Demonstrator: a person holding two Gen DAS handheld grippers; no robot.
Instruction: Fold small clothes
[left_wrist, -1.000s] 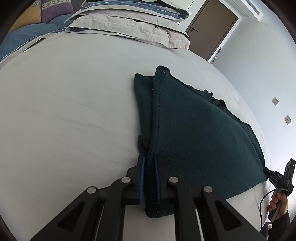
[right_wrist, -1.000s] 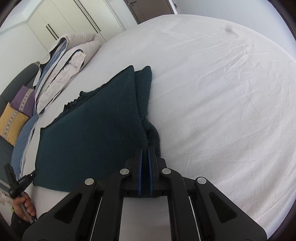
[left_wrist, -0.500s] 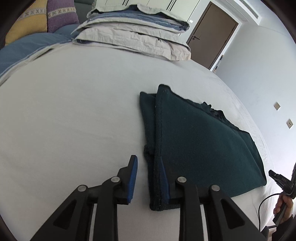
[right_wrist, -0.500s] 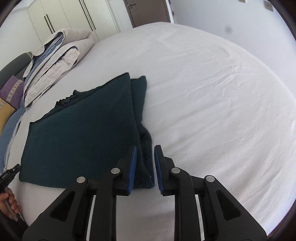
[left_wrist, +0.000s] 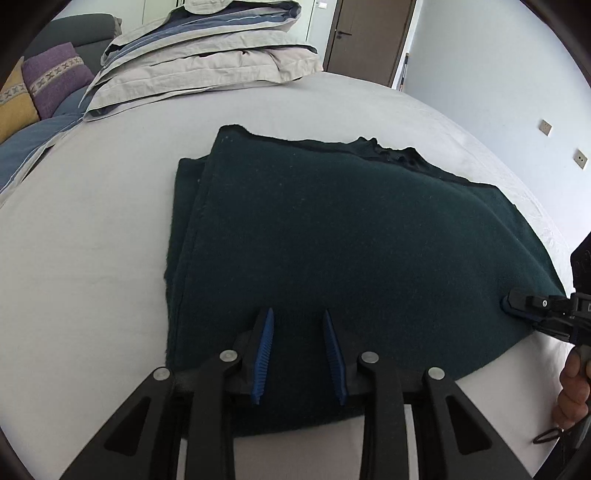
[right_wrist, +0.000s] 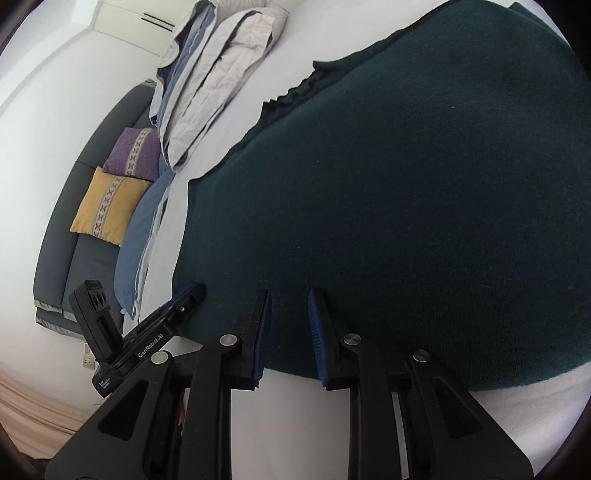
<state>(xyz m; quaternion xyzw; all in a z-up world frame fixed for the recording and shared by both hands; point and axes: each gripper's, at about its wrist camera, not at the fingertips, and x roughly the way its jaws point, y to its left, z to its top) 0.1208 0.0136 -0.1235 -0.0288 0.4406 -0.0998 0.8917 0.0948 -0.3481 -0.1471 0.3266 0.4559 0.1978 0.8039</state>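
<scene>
Looking through the left wrist view first, we see the dark green cloth (left_wrist: 351, 258) lying flat on the white bed (left_wrist: 92, 240), folded, with a doubled edge running down its left side. Our left gripper (left_wrist: 298, 350) hangs over the cloth's near edge with its jaws parted a little and opening; the cloth lies under the blue pads (left_wrist: 264, 354), but they do not press on it. At the right border the right gripper (left_wrist: 517, 304) reaches in toward the cloth's near right corner, a hand (left_wrist: 574, 387) behind it. Folded bedding (left_wrist: 207, 66) is stacked at the far end of the bed.

From the right wrist view, the cloth (right_wrist: 406, 203) fills most of the frame. Our right gripper (right_wrist: 290, 332) sits at the near edge, jaws narrowly apart and closing, with only the cloth's edge and bare sheet showing between the pads, nothing clamped. The left gripper (right_wrist: 188, 295) touches or nearly touches the cloth's near left corner; we cannot tell which. Cushions (right_wrist: 110, 203) lie on a sofa beyond.

Our judgement: we are taking new holds along the near edge for the next fold. The risk is pinching only the top layer, or the sheet with it, because the jaws are narrow and the fabric is thick. Uneven holds would skew the fold, and dragging would undo the doubled edge.
</scene>
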